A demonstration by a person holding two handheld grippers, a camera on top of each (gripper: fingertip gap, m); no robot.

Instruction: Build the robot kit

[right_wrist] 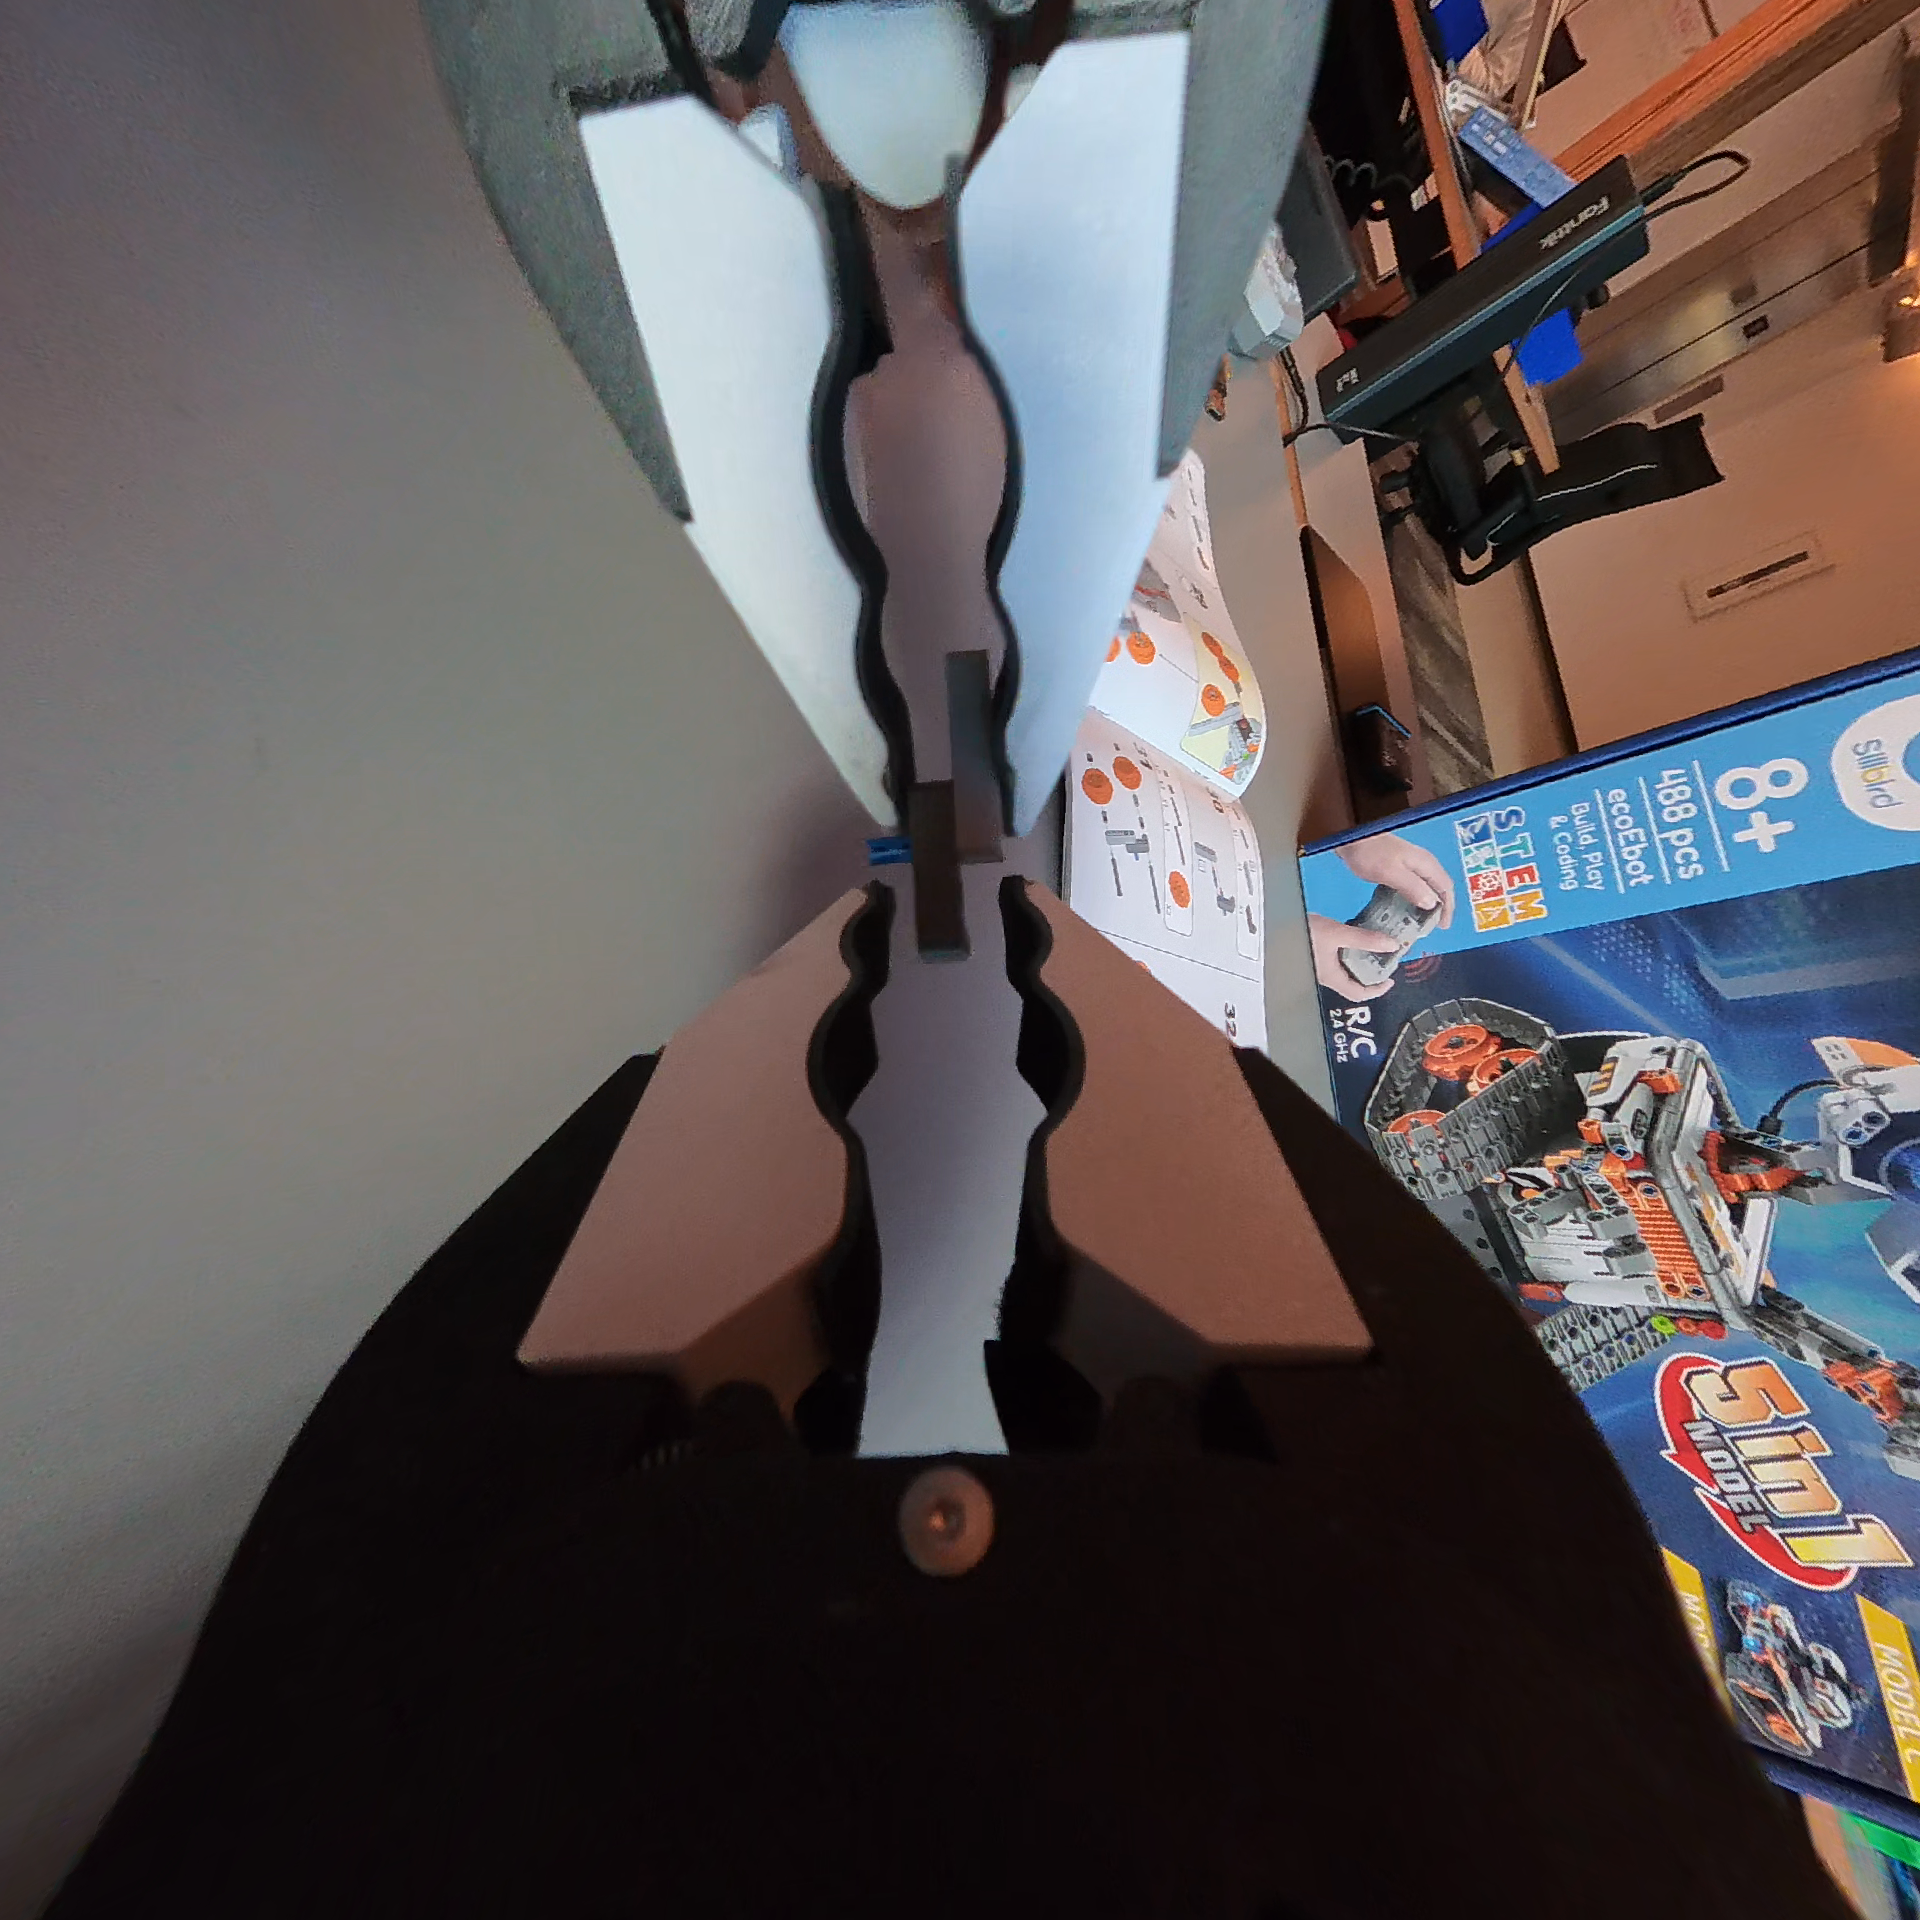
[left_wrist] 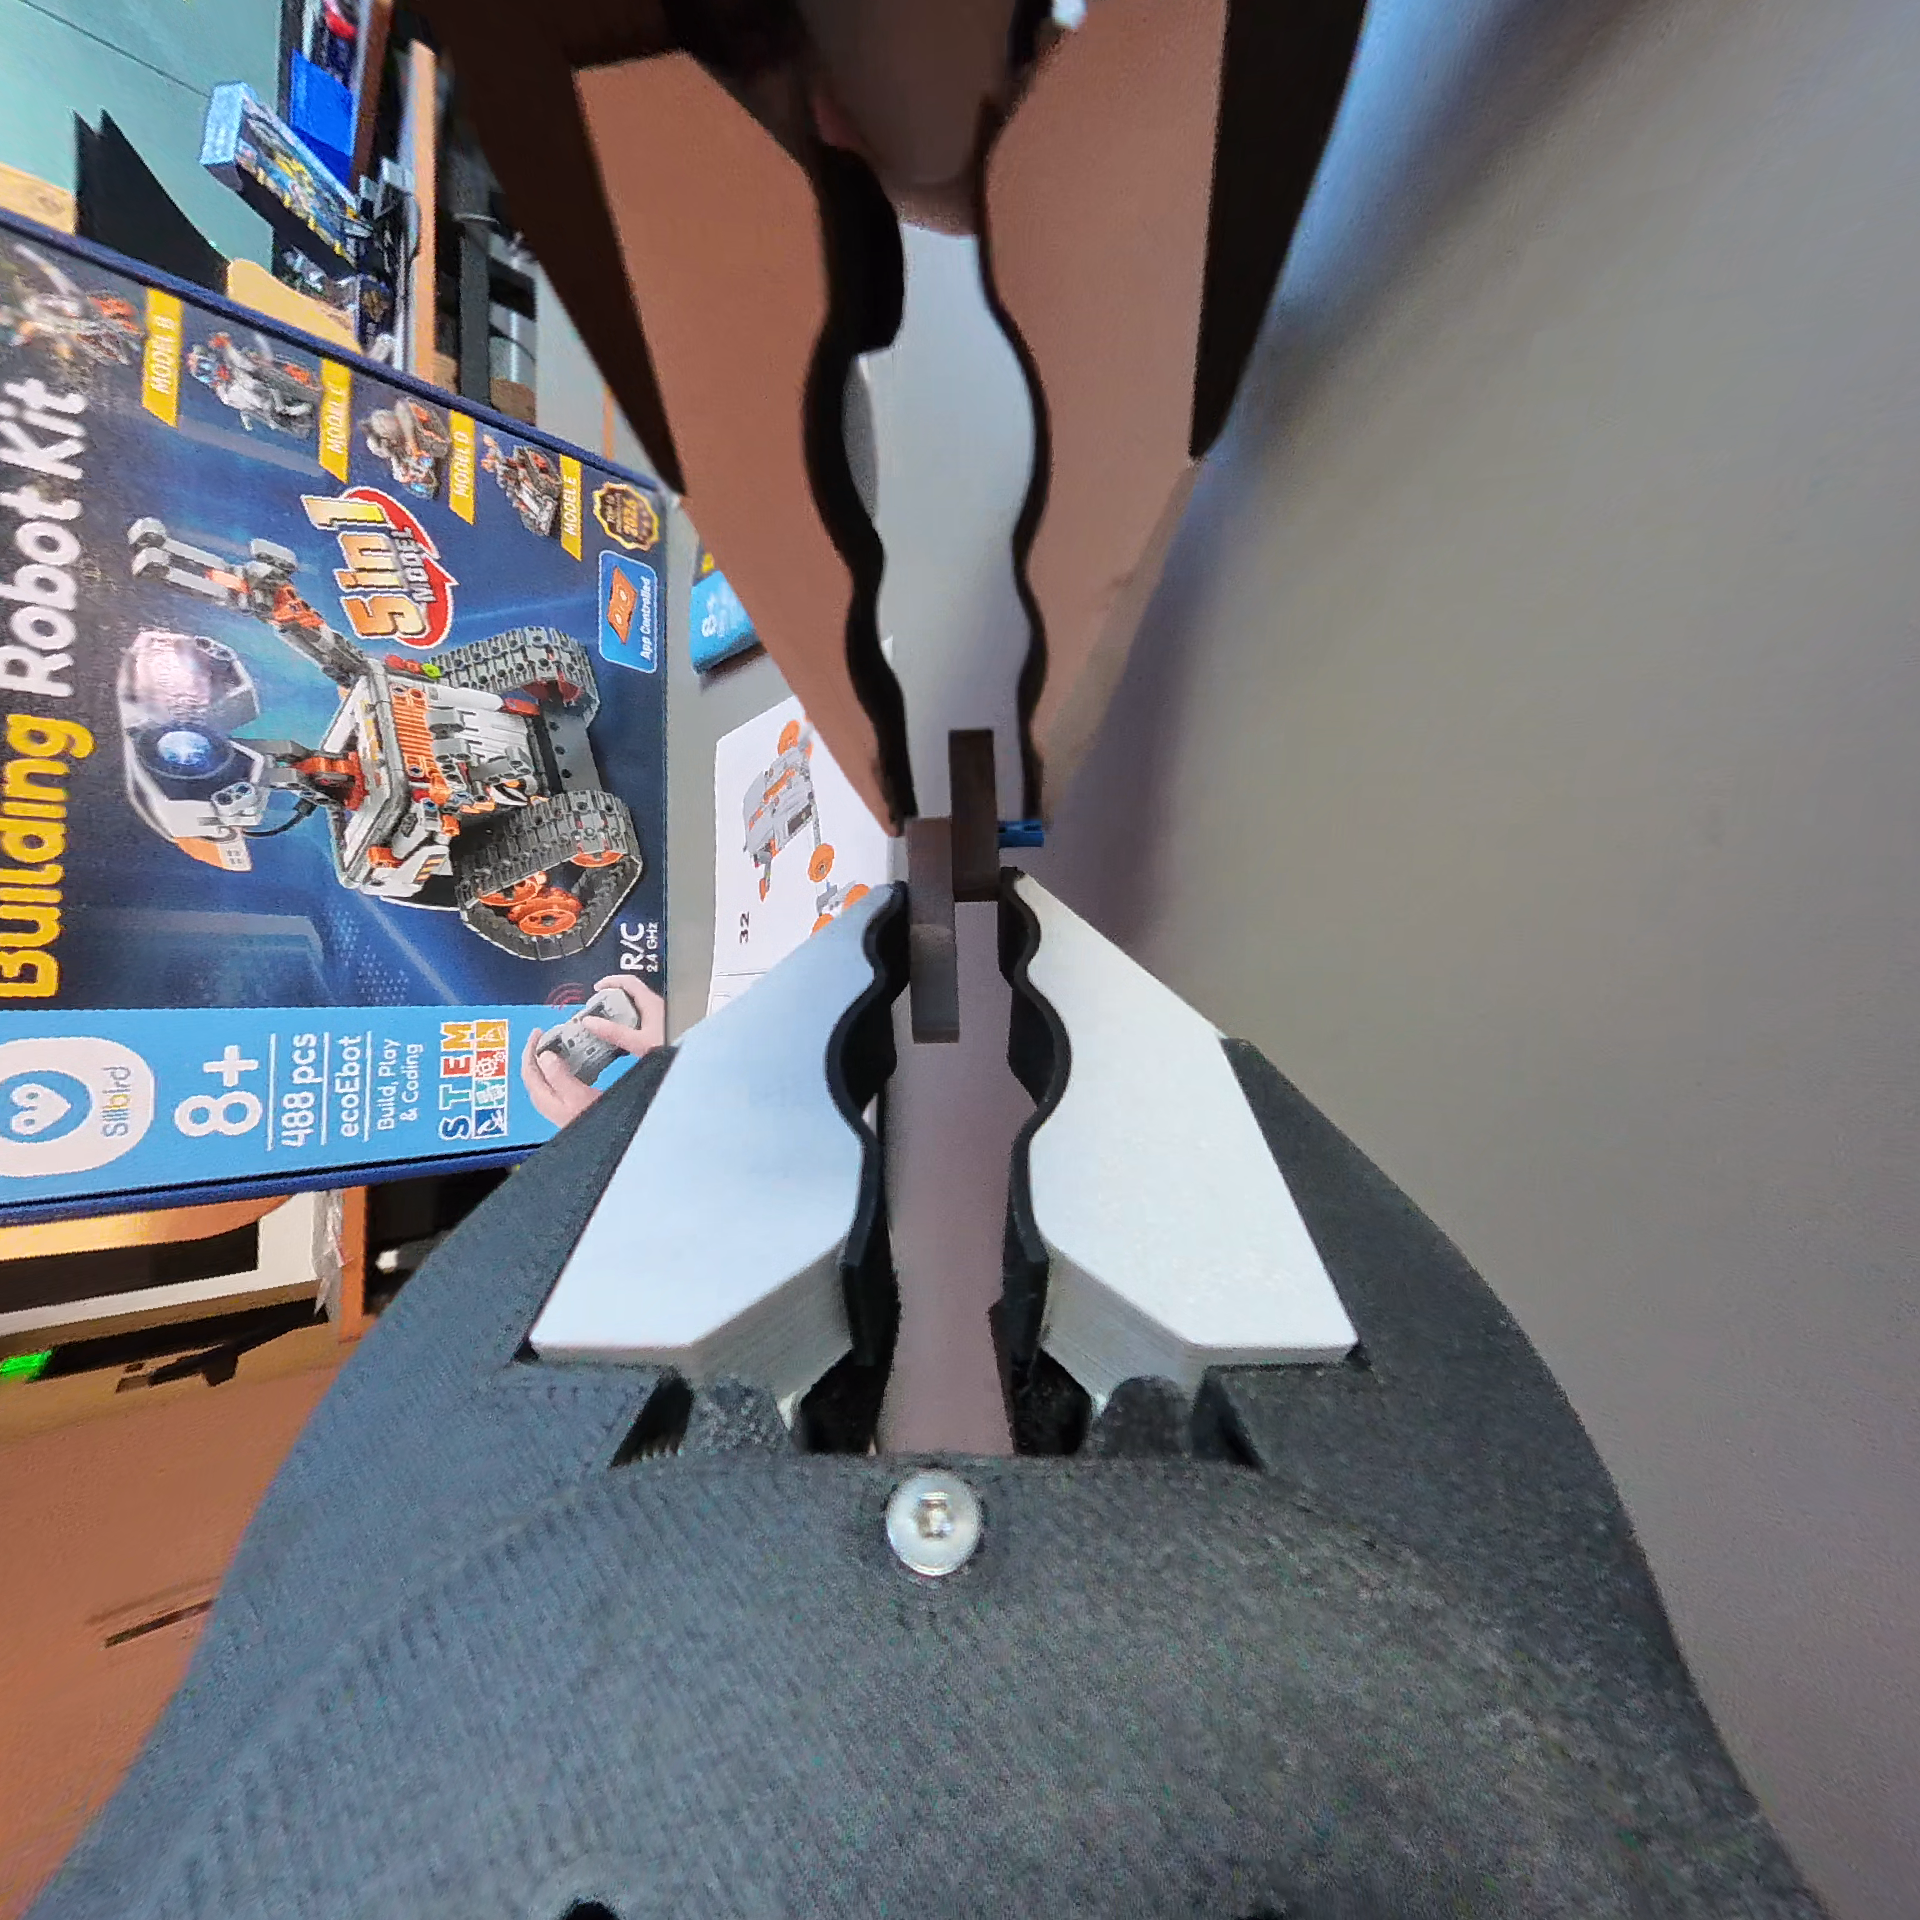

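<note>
Both grippers are rolled sideways and meet tip to tip above the grey table (left_wrist: 1507,935). My left gripper (left_wrist: 951,891), with white fingers, is closed to a narrow gap on a dark grey toy beam (left_wrist: 932,956). A second dark beam (left_wrist: 971,800) overlaps the first and runs into the brown fingers of my right gripper (left_wrist: 971,816). A blue pin (left_wrist: 1023,829) sticks out where the beams overlap. In the right wrist view my right gripper (right_wrist: 945,891) is closed on the near beam (right_wrist: 940,894). The far beam (right_wrist: 971,727) sits in the left gripper (right_wrist: 958,816), and the blue pin (right_wrist: 883,850) shows again.
A blue robot kit box (left_wrist: 312,727) stands on the table beside an open instruction booklet (left_wrist: 790,831); both also show in the right wrist view, the box (right_wrist: 1610,1143) and the booklet (right_wrist: 1164,862). Wooden shelves with boxes (left_wrist: 343,156) and a black device (right_wrist: 1486,312) stand behind. Both grippers' tips are close together, under 4 cm apart.
</note>
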